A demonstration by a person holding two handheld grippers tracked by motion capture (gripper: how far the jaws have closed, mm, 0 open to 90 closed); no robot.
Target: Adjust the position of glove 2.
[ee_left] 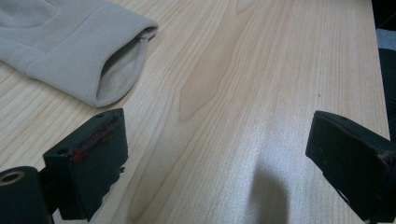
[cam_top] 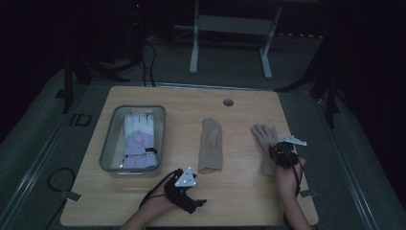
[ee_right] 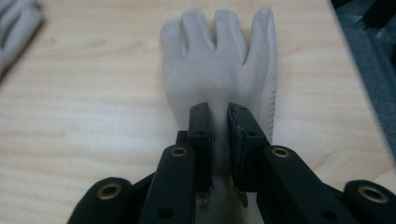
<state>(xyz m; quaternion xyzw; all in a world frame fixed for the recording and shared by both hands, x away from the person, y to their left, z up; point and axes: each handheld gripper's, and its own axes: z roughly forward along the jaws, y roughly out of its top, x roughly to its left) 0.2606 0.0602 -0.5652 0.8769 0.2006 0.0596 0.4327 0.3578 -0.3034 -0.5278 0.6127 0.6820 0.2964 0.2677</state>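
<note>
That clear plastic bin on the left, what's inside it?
The clear bin holds a white and lavender ski glove, fingers pointing away from the person. Whatever lies beneath that glove is covered.

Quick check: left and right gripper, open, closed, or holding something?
Left gripper: open, nothing between its jaws, near the middle beige glove.
Right gripper: closed, pinching the cuff end of the right beige glove.
</note>
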